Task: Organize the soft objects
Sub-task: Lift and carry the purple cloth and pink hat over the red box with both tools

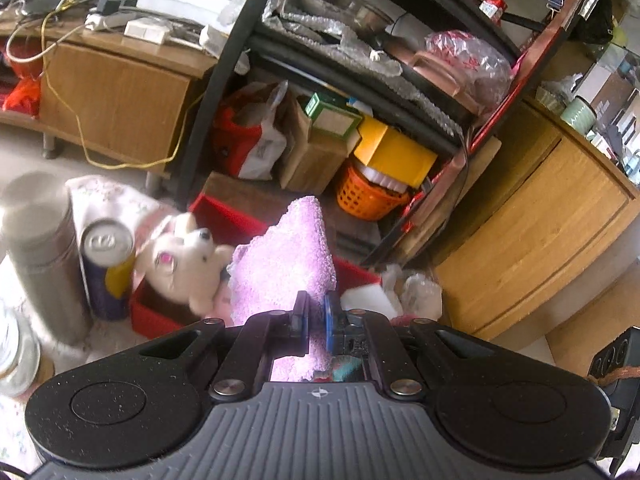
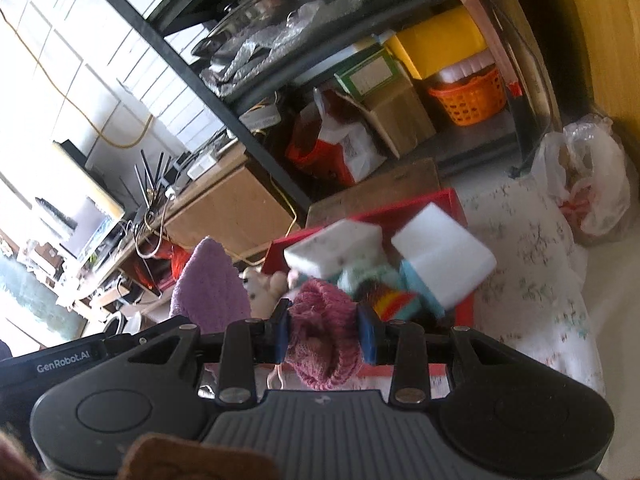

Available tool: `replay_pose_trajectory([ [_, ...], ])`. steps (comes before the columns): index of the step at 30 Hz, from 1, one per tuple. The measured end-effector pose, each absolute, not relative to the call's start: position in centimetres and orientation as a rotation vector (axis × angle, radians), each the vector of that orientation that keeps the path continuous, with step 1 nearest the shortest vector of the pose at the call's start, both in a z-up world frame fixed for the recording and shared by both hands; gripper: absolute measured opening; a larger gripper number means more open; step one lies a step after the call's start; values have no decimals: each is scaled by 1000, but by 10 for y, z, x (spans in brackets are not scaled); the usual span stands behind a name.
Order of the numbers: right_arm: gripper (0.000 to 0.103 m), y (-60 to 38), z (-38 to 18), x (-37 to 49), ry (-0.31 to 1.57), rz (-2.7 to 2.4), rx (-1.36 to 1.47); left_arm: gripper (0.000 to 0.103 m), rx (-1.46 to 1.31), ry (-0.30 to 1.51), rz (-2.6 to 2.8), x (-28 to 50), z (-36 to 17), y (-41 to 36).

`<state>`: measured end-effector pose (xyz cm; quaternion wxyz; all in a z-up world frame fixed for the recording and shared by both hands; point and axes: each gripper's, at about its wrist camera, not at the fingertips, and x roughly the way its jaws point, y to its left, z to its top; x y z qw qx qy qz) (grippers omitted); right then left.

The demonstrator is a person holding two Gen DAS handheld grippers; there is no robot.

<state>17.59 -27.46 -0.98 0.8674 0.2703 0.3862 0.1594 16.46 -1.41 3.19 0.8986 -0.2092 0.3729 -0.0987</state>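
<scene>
- Now the left hand-held gripper (image 1: pixel 314 314) is clamped on a lilac fuzzy cloth (image 1: pixel 288 252), above the red bin (image 1: pixel 224 216).
- Right hand-held gripper (image 2: pixel 325 334) pinches a pink knit sock (image 2: pixel 324 340) near white sponges (image 2: pixel 444 256).

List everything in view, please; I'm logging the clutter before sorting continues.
towel: one, light purple, pinched in left tongs
knit piece: one, pink, pinched in right tongs
bin: one, red, on the flowered cloth
plush toy: one, white, in the bin
sponge blocks: two, white, in the bin
can: one, silver top, left of bin
flask: one, steel, beside the can
basket: one, orange, bottom shelf
yellow box: one, above the basket
left tongs: shut on towel
right tongs: shut on knit piece
</scene>
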Motion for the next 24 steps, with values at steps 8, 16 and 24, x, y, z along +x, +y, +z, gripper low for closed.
replay_pose_trajectory([
  [8, 7, -273, -2, 196, 776, 320, 556, 3, -415, 744, -196, 185, 39, -18],
  [16, 7, -266, -4, 214, 765, 294, 528, 3, -409, 731, -171, 202, 36, -18],
  [24, 7, -257, -14, 235, 767, 262, 471, 4, -372, 723, -138, 224, 28, -21],
])
